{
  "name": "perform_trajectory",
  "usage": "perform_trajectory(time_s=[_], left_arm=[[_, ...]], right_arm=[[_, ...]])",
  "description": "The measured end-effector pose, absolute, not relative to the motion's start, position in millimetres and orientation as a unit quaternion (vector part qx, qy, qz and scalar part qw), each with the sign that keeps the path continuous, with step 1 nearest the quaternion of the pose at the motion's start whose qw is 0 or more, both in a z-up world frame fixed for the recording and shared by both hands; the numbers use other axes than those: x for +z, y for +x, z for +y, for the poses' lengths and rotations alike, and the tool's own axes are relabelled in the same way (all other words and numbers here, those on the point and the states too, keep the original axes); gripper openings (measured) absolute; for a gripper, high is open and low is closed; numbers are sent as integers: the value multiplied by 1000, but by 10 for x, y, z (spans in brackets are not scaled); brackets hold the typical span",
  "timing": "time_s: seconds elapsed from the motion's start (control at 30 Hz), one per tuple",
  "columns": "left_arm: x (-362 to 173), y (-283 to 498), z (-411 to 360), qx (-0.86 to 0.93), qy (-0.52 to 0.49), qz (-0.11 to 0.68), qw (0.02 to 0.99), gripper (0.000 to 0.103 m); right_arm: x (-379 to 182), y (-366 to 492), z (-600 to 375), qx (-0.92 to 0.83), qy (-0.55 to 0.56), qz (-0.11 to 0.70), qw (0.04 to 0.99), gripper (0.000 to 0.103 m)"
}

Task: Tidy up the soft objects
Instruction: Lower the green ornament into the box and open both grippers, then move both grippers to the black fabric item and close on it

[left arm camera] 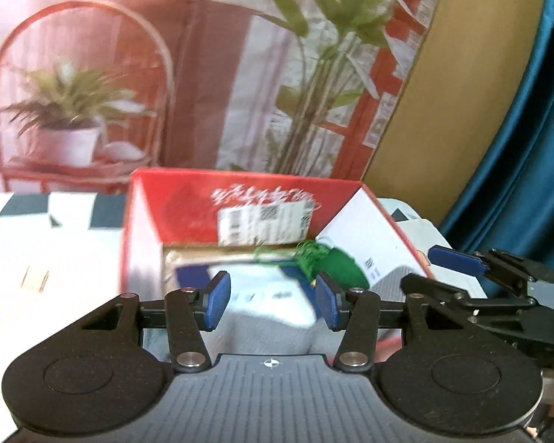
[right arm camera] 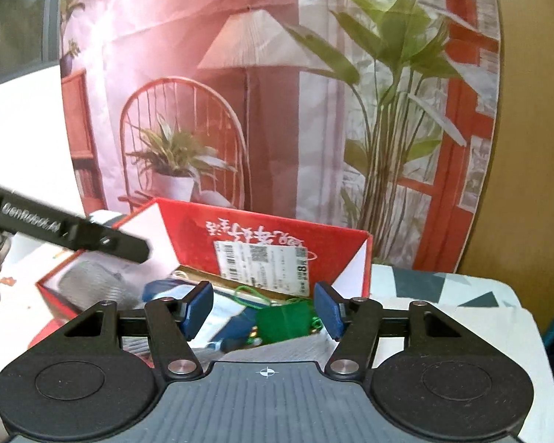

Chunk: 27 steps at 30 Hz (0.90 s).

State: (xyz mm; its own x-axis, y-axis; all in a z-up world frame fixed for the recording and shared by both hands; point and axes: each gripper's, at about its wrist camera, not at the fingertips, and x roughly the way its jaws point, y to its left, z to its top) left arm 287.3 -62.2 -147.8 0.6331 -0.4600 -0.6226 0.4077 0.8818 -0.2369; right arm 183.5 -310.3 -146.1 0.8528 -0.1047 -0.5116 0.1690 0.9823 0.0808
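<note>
Jaws apart, both grippers front the red box.

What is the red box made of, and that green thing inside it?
The red box looks like cardboard: thin flat flaps with white undersides, a printed matte red face and a stuck-on paper label. The green thing seems to be soft fabric or yarn, with loose green threads sticking out, though blur leaves that uncertain.

Perhaps a studio: printed backdrop.

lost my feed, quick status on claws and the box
Left claw open, empty. Right claw open, empty. Green pouch and blue-white cloth in red box. Nothing blocking.
</note>
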Motion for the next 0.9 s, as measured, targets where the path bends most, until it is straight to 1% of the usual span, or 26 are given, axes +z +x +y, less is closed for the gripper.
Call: perform_trajectory(time_s=[0.27,0.5,0.73,0.9], left_arm=[[-1636,2449,-128,-205,-89,356,907,52],[-1802,2239,-52,-195,-100,365,905,52],[-2137,2213,-30,-180,-107,401,892,53],[-2349,2260,-3,-154,-110,424,886,53]], right_arm=[[-1546,1474,-2840,-72,82,252,962,57],[-1720,1247,-2748,-84,100,262,956,57],[-2014,1191,-2709,-90,116,296,944,57],[-2298,1303,-2681,-108,129,339,926,56]])
